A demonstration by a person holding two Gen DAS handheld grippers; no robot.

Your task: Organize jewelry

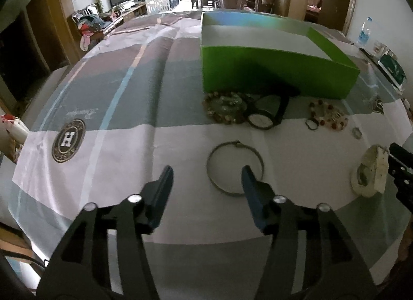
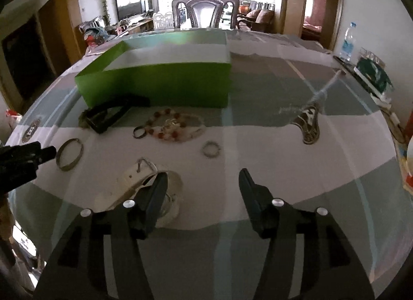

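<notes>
- We take the open green cardboard box (image 1: 271, 72) as our landmark; it is rectangular, with smooth matte walls and a pale inside, and it stands on the grey, white and blue patterned tablecloth (image 1: 116, 88).
- Just in front of the box we see a round beaded bracelet (image 1: 223, 107), and beside it a black-strapped watch with a round white dial (image 1: 265, 115) lying on its side, its strap running back toward the box.
- Nearer us than these lies a thin plain metal bangle (image 1: 235, 167), flat on the cloth.
- In front of the box's right part lie a bracelet of red and pale beads (image 2: 173, 125), a small dark ring (image 2: 140, 132) and a small silvery ring (image 2: 211, 149).
- A worn white-strapped watch (image 2: 144, 186) lies nearest us, its strap running from lower left up to the right.
- Our left gripper (image 1: 207, 178) stands open and empty, its right finger over the bangle.
- Our right gripper (image 2: 204, 181) is likewise spread apart, holding nothing, its left finger over the white watch.
</notes>
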